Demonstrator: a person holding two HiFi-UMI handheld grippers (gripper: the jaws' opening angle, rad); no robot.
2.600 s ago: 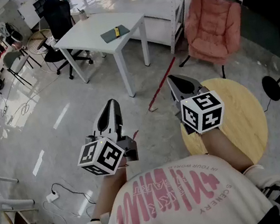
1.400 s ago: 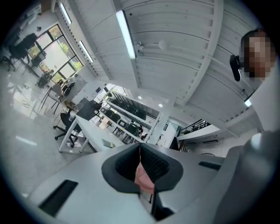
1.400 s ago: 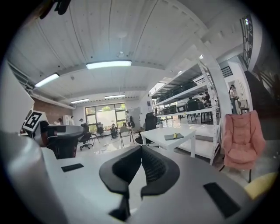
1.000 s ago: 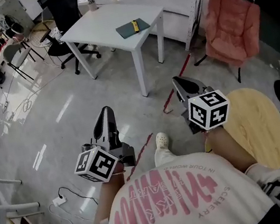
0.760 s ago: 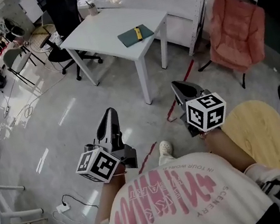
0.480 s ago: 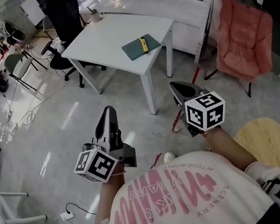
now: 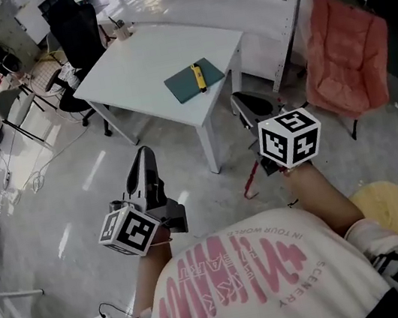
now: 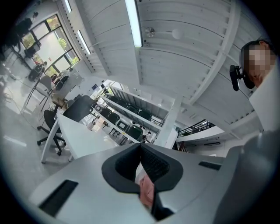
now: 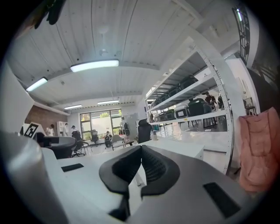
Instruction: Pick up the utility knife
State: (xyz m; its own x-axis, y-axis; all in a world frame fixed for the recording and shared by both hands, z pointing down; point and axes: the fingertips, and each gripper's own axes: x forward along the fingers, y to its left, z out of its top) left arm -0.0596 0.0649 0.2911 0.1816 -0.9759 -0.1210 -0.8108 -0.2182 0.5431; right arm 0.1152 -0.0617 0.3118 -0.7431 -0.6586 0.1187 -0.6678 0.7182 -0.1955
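A grey polished floor (image 7: 64, 170) fills most of the room. On it stands a white counter (image 7: 144, 61), set cornerwise, with its near right corner pointing toward the person. To the right of it is a pink armchair (image 7: 348, 52), and at the far left end of the counter a black office chair (image 7: 74, 32). A round wooden table (image 7: 387, 209) sits low at the near right, partly behind the person's shoulder.

The person in a cream shirt holds both tools out over the floor, on the near side of the counter. The left hand-held gripper (image 7: 144, 153) is over bare floor, left of the counter's near leg. Its jaws are pressed together at the tips with nothing between them. The right hand-held gripper (image 7: 237, 100) is just off the counter's near right corner. Its jaws are likewise closed tight and empty.

On the counter, close to that near right corner, lies a dark green pad (image 7: 182, 87). A strip of red tape (image 7: 251, 181) runs along the floor below the right tool. The yellow utility knife (image 7: 199, 76) rests on the pad's right part, well apart from both tools and touched by neither.
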